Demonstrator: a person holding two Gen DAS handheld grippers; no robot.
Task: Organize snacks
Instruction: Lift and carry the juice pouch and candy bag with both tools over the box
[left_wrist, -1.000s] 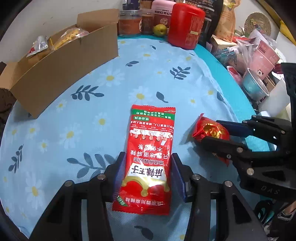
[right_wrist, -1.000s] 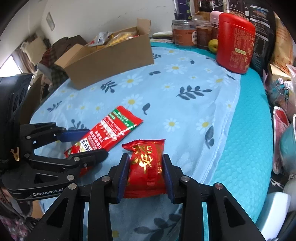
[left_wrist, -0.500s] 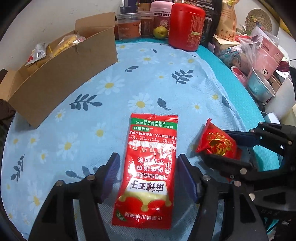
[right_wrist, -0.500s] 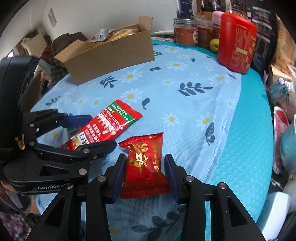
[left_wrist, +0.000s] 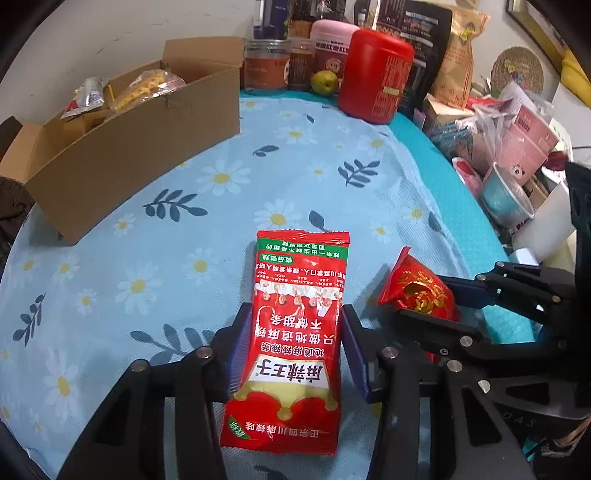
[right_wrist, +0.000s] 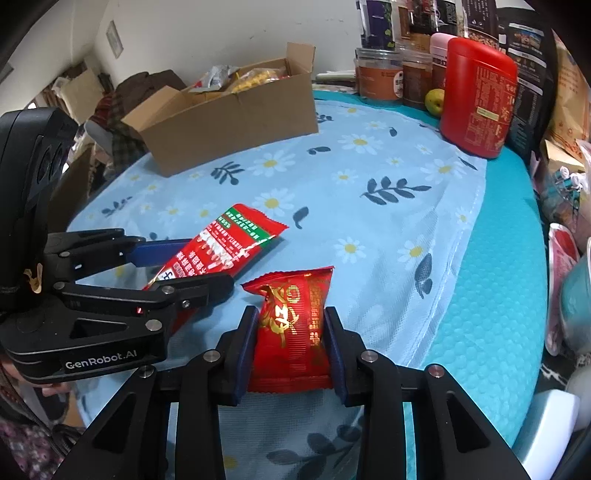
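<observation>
Snacks on the daisy cloth (left_wrist: 155, 236): long packet (left_wrist: 295, 332) at 6 o'clock, my left tongs (left_wrist: 295, 350) having just closed onto its edges; small packet (right_wrist: 291, 328) pinched in my right tongs (right_wrist: 291, 347). Box (left_wrist: 140, 147) lies at 10 o'clock. Risks, as I judge: slick film slipping on lift; the two tongs, side by side, knocking together

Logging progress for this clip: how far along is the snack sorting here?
Partly done: the cardboard box already holds a few packets. In hand: the left gripper, its jaws just closing, is clamped on the long red packet; the right gripper is clamped on the small red packet. Left: both still need boxing.
</observation>
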